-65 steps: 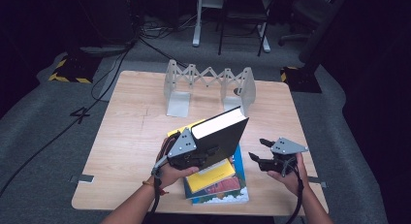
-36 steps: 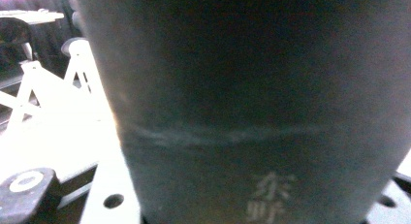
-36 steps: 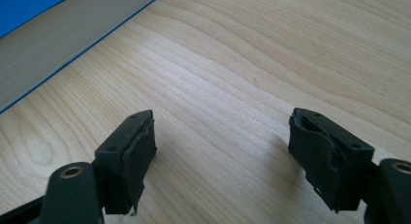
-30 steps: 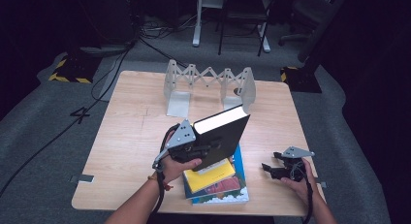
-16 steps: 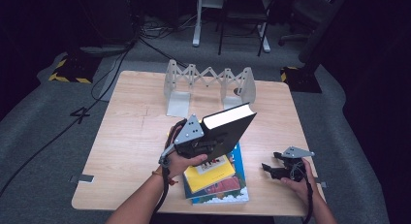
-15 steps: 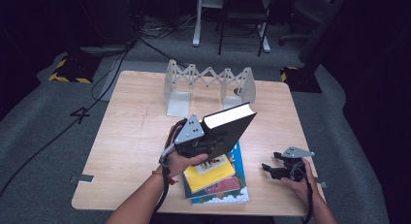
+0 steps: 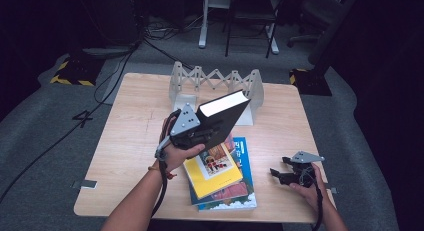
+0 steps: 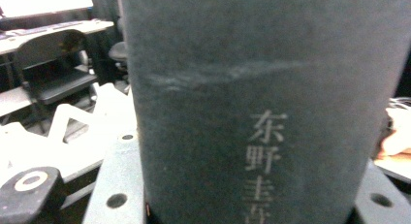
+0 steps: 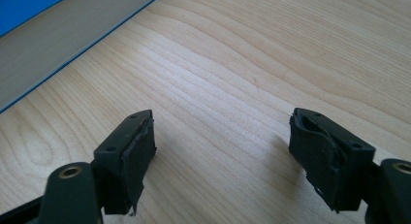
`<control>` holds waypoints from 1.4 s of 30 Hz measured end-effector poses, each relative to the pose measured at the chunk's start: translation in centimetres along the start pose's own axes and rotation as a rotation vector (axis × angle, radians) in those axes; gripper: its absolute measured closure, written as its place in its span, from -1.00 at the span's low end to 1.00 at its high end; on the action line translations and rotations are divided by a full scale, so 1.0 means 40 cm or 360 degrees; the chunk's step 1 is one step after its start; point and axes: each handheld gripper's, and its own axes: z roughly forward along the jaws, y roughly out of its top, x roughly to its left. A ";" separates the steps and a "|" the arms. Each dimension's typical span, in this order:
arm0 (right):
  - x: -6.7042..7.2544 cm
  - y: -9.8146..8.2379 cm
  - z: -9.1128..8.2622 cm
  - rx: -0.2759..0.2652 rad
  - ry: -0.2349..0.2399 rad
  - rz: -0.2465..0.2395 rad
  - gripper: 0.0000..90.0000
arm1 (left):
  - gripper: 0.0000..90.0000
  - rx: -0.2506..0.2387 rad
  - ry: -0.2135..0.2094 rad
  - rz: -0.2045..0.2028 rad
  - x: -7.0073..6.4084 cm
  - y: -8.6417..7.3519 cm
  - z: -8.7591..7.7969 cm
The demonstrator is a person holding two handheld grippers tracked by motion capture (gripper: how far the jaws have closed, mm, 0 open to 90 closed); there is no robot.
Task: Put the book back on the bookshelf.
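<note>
Pale wood grain lies between the right gripper's (image 9: 220,151) jaws, which stand apart with nothing in them, low over the near right corner of the worktop (image 7: 125,141). Left of it, near the front edge, a stack of books (image 7: 220,178) lies flat, a yellow cover on top, a blue one at the bottom.

Just beyond and above the stack, the left gripper (image 7: 192,128) has its jaws clamped on the black book (image 7: 222,116), held in the air, tilted, its white page edge up and facing the far side. In the left gripper view the dark spine (image 8: 261,112) with pale characters stands between the jaws.

It looks a thick hardback: stiff, fairly heavy, and with a matt cover that should not slip much. A grip across the spine end, as here, keeps the pages shut; held by one corner, its weight would likely twist it in the jaws.

Farther off, the white folding rack (image 7: 215,83) stands across the far middle, just beyond the book's upper end. Open worktop lies to the left and far right; the near edge is close under the stack.
</note>
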 end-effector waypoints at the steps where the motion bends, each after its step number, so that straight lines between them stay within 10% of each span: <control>1: 0.000 0.000 0.000 0.0000 0.0000 0.0000 -0.45 | 0.18 0.0000 0.0017 -0.0008 0.008 0.001 -0.005; 24: 0.000 0.000 0.000 0.0000 -0.0001 -0.0001 -0.45 | 0.18 0.0035 0.0338 -0.0078 0.158 -0.009 -0.085; 42: 0.001 0.000 0.000 -0.0001 -0.0001 0.0003 -0.45 | 0.18 0.0126 0.0495 -0.0181 0.245 -0.052 -0.029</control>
